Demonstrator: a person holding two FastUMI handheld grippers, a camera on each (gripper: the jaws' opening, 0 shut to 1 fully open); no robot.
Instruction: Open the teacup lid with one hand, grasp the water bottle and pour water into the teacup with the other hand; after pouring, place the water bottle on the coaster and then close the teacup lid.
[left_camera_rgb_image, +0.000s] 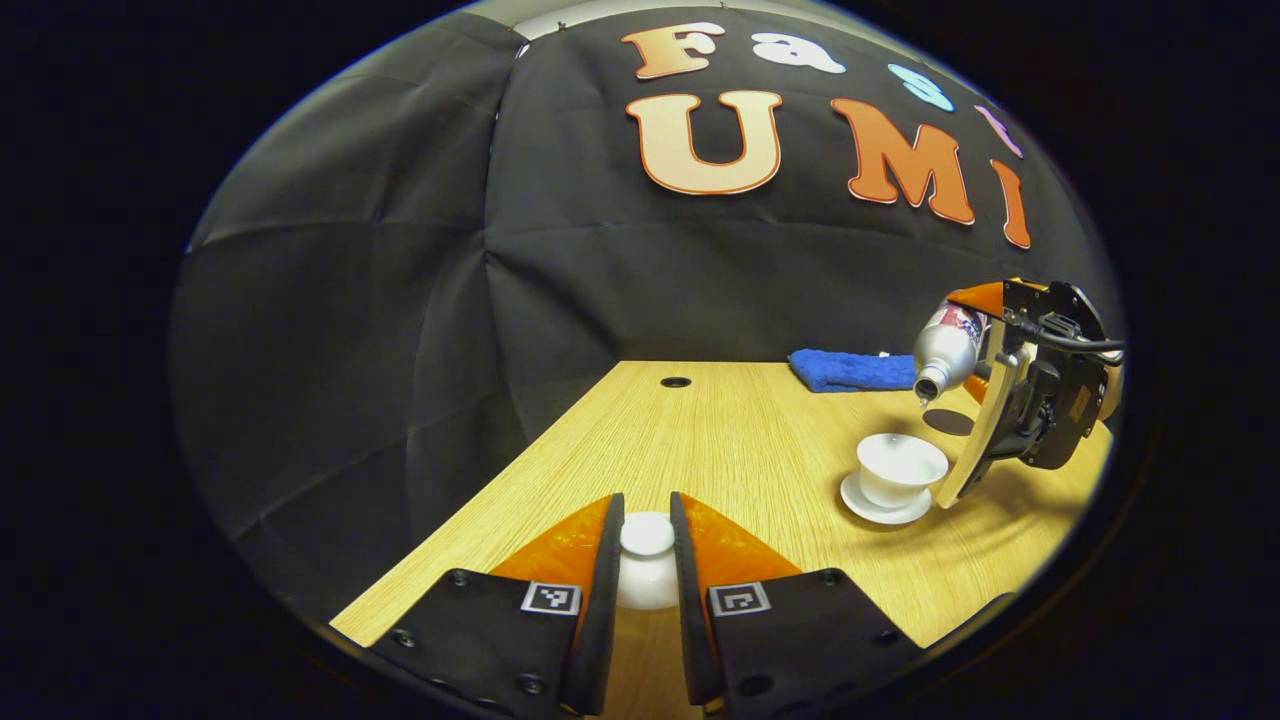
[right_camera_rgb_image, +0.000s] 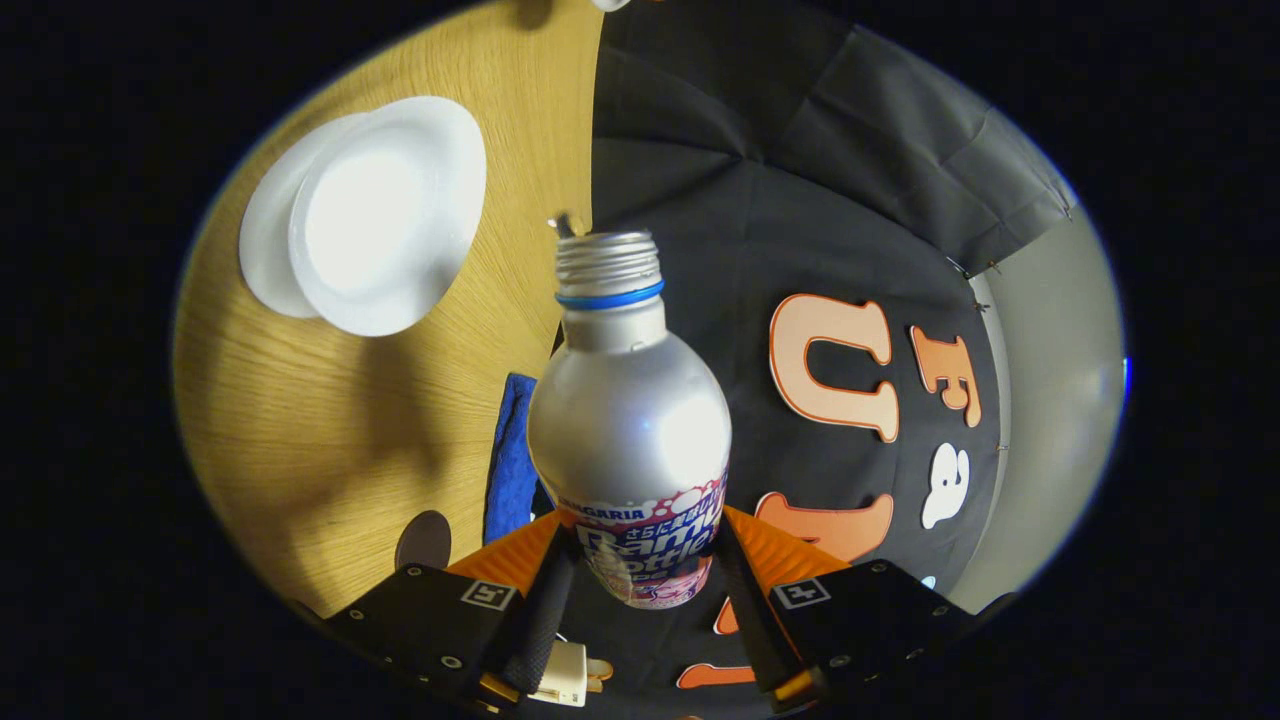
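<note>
Right gripper view: silver, uncapped water bottle (right_camera_rgb_image: 628, 420) tilted, seemingly toward teacup (right_camera_rgb_image: 385, 215).

Table (left_camera_rgb_image: 720, 440) mostly bare wood from the far edge to the near edge, wide passage down the middle and left side. Obstacles bunch toward the right edge: teacup (left_camera_rgb_image: 900, 470) on its saucer (left_camera_rgb_image: 868, 508), right gripper (left_camera_rgb_image: 975, 395) overhead with the tilted water bottle (left_camera_rgb_image: 945, 350), mouth just above the cup, so approach from above is blocked. Blue cloth (left_camera_rgb_image: 850, 370) lies along the far edge, dark round coaster (left_camera_rgb_image: 948, 421) between it and the cup. Small hole (left_camera_rgb_image: 676, 382) near the far edge. Black cloth wall (left_camera_rgb_image: 400, 300) closes off the far and left sides.
</note>
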